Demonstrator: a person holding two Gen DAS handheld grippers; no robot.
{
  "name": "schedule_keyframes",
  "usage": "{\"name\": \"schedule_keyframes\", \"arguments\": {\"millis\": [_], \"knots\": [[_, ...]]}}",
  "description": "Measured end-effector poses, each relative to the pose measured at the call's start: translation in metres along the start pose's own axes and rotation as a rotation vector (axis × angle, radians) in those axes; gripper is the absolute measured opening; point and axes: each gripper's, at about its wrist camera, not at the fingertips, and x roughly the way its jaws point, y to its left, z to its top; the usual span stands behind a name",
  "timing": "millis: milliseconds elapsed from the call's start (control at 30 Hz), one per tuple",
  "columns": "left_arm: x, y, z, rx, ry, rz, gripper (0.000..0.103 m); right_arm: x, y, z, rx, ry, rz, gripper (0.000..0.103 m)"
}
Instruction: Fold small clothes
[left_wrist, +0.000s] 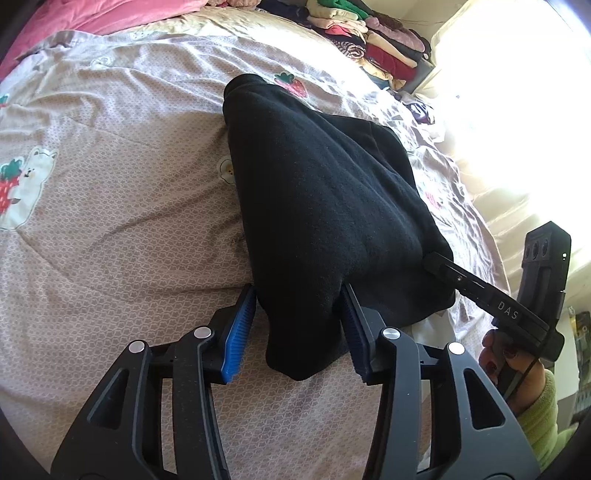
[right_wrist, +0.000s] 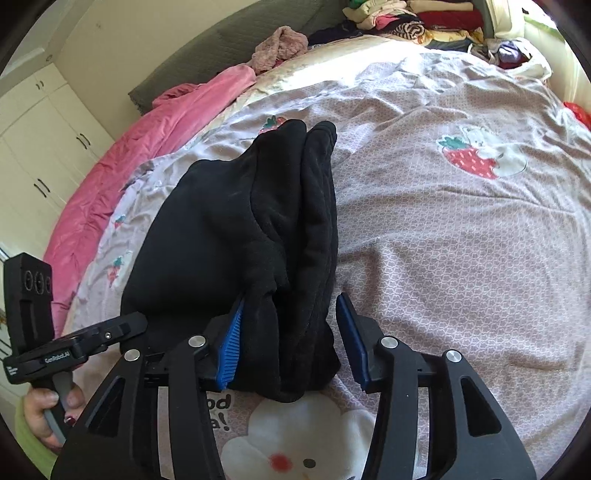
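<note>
A black fleece garment (left_wrist: 314, 184) lies folded into a thick bundle on the strawberry-print bedsheet (left_wrist: 129, 184). My left gripper (left_wrist: 299, 291) has the bundle's near corner between its blue pads, and both pad tips press the cloth. In the right wrist view the same garment (right_wrist: 221, 240) has its near end inside my right gripper (right_wrist: 291, 297). That gripper's left pad touches the cloth, while its right pad stands clear with sheet showing in the gap. The right gripper's finger (left_wrist: 432, 260) reaches the bundle's right edge in the left wrist view.
A pile of folded clothes (left_wrist: 369, 40) sits at the far end of the bed (right_wrist: 424, 18). A pink blanket (right_wrist: 147, 147) runs along the left side, with white wardrobes (right_wrist: 37, 147) beyond. A person's hand (right_wrist: 40, 410) grips the left tool's handle. Bright curtains (left_wrist: 517, 110) are on the right.
</note>
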Motion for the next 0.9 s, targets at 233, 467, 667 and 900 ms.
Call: {"name": "schedule_keyframes", "arguments": {"millis": [233,467,667,900], "knots": [[-0.002,0.002,0.001,-0.002,0.002,0.000,0.038,0.001,0.004,-0.001,-0.017,-0.001,-0.040,0.056],[-0.006,0.000,0.001,-0.002,-0.008,0.001,0.038,-0.004,0.009,0.002,-0.030,-0.009,-0.073,0.062],[-0.018,-0.001,0.003,0.001,-0.034,0.003,0.046,-0.017,0.011,0.000,-0.033,-0.040,-0.099,0.073],[-0.036,0.000,0.004,0.006,-0.075,0.011,0.064,-0.039,0.017,-0.002,-0.038,-0.101,-0.125,0.084]]}}
